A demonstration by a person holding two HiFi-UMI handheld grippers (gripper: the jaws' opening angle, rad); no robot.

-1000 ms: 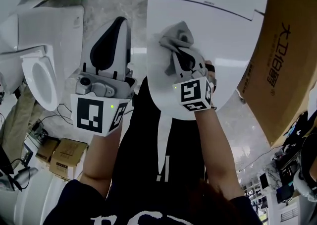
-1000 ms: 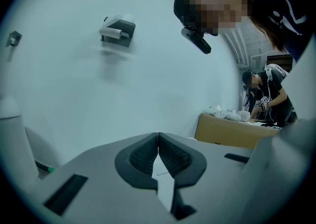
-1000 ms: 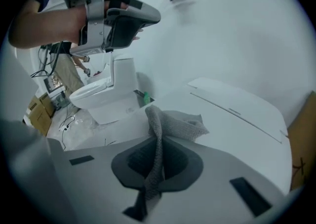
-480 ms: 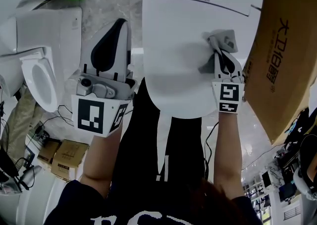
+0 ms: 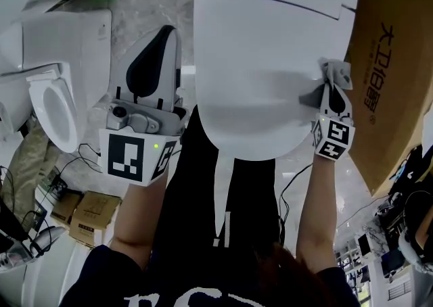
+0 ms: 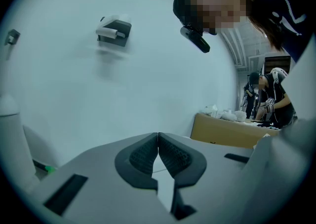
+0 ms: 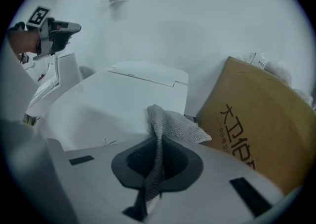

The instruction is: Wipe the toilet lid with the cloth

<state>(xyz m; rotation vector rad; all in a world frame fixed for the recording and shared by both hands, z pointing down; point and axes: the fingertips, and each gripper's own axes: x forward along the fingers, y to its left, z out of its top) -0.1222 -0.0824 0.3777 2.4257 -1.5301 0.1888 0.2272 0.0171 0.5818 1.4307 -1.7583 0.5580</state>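
The right gripper (image 5: 331,96) has slid across the toilet lid (image 5: 270,62). A second ago it was left of the lid's middle, half a second ago right of the middle, and it is now at the lid's right edge. The cloth (image 5: 334,72) has travelled with it and now lies bunched on that right rim, next to the cardboard box (image 5: 396,89). The left gripper (image 5: 160,45) has kept its place to the left of the lid, over the floor (image 5: 145,1) and off the lid.

In the right gripper view the fingers (image 7: 185,166) pinch the grey cloth (image 7: 170,124). A fold runs down between the dark pads and the free end stands up above them, with the white lid (image 7: 123,104) behind. In the left gripper view the fingers (image 6: 143,156) are pressed together, pad against pad, with nothing between them.

The large cardboard box stands upright against the toilet's right side. In the right gripper view, pale items show at the box's (image 7: 252,129) top edge, too small to identify. Two small cartons (image 5: 84,211) sit closed on the floor at lower left. A second toilet (image 5: 54,106) stands at the far left with its bowl open.
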